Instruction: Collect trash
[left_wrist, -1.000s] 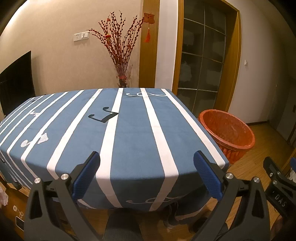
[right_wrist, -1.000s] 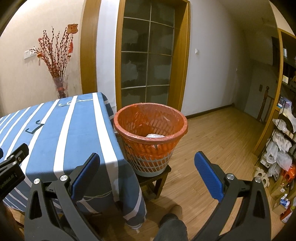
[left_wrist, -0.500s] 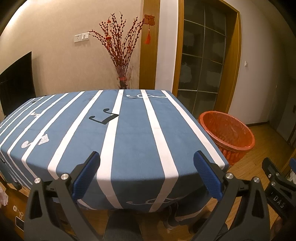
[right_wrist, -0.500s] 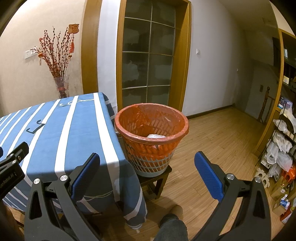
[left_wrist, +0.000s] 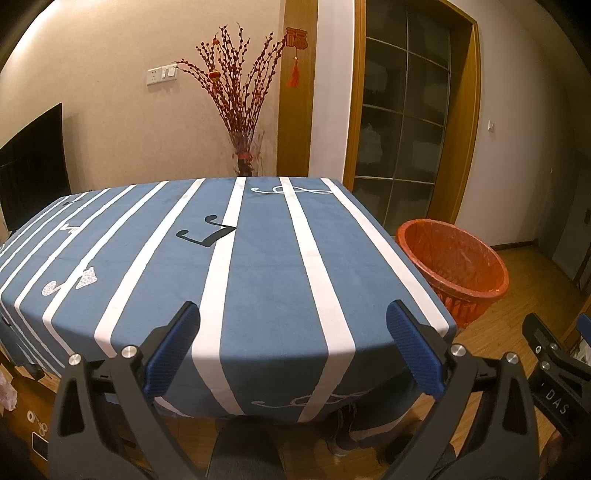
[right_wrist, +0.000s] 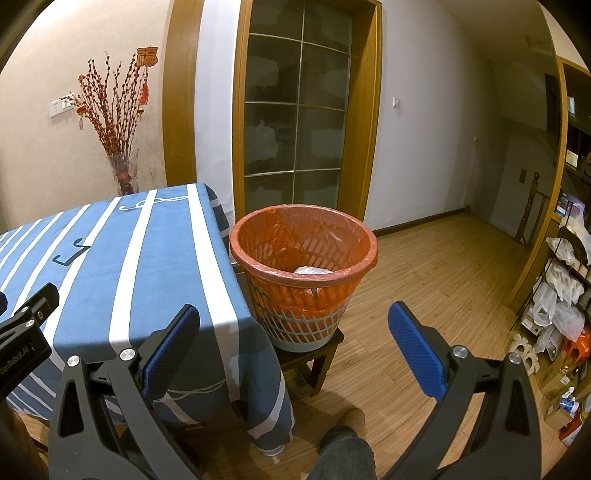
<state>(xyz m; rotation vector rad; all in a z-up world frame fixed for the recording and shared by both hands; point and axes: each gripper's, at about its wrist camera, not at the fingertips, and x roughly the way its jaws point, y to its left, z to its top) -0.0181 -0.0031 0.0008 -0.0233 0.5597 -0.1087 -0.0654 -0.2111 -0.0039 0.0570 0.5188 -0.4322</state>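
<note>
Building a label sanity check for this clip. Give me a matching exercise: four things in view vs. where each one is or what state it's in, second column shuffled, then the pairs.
Things:
1. wastebasket
2. white trash
3. vase of red branches
4. right tool

Places or states:
A. behind the far edge of the striped table, against the wall
B. open, holding nothing
C. on a small dark stool beside the table's corner
D. down inside the orange liner

Pairs: 1-C, 2-D, 3-A, 4-B
</note>
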